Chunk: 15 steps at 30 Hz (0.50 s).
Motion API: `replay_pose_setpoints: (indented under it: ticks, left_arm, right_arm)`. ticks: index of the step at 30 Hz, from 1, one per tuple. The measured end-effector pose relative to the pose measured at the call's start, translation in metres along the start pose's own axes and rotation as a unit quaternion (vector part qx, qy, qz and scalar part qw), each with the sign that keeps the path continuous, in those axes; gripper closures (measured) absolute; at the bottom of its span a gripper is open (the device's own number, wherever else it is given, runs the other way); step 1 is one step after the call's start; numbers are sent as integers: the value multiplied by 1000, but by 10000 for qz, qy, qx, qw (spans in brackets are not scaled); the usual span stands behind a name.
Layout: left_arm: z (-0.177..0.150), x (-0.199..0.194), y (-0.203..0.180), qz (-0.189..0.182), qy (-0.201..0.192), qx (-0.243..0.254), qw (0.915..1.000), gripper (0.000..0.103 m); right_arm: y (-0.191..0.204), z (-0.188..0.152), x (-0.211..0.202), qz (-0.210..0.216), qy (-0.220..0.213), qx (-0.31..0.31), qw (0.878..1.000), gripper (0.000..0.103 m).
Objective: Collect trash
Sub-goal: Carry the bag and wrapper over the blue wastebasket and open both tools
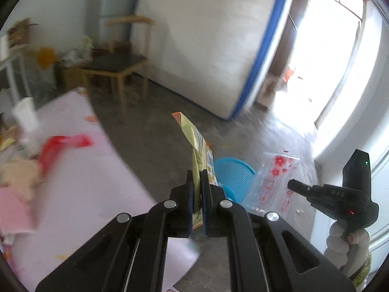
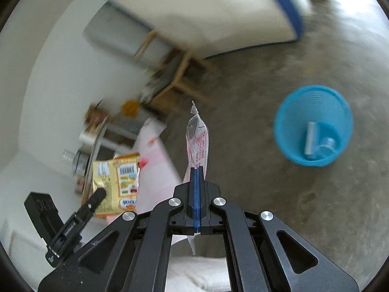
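Note:
My left gripper [image 1: 197, 171] is shut on a yellow snack wrapper [image 1: 196, 141], held edge-on above the floor; the wrapper also shows in the right wrist view [image 2: 116, 182]. My right gripper [image 2: 197, 168] is shut on a clear plastic bag with red print [image 2: 197, 138], which also shows in the left wrist view [image 1: 272, 180]. A blue plastic waste basket [image 2: 313, 124] stands on the concrete floor to the right, with some trash inside; in the left wrist view the basket [image 1: 233, 177] lies just beyond my left fingers.
A table with a pink cloth [image 1: 73, 170] carries a red bag [image 1: 63, 143], a white cup [image 1: 24, 116] and other litter. A wooden chair [image 1: 119, 65] and a white mattress with blue trim [image 1: 209, 41] stand behind. A bright doorway [image 1: 323, 56] is at the right.

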<state>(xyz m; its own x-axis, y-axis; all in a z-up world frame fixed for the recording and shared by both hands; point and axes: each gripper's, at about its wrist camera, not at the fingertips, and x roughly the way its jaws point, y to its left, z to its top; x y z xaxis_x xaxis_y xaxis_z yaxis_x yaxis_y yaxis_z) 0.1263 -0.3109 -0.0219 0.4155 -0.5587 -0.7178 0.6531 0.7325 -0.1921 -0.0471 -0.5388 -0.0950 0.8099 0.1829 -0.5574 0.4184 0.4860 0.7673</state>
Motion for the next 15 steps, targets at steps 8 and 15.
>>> replay_pose_setpoints:
  ticks: [8, 15]
  left_arm:
    - [25, 148, -71, -671, 1032, 345, 9918, 97]
    - [32, 240, -96, -768, 1560, 224, 9845, 43]
  right_arm:
    - [-96, 45, 32, -664, -187, 900, 9935, 103]
    - [-170, 71, 86, -1085, -48, 1694, 9795, 49]
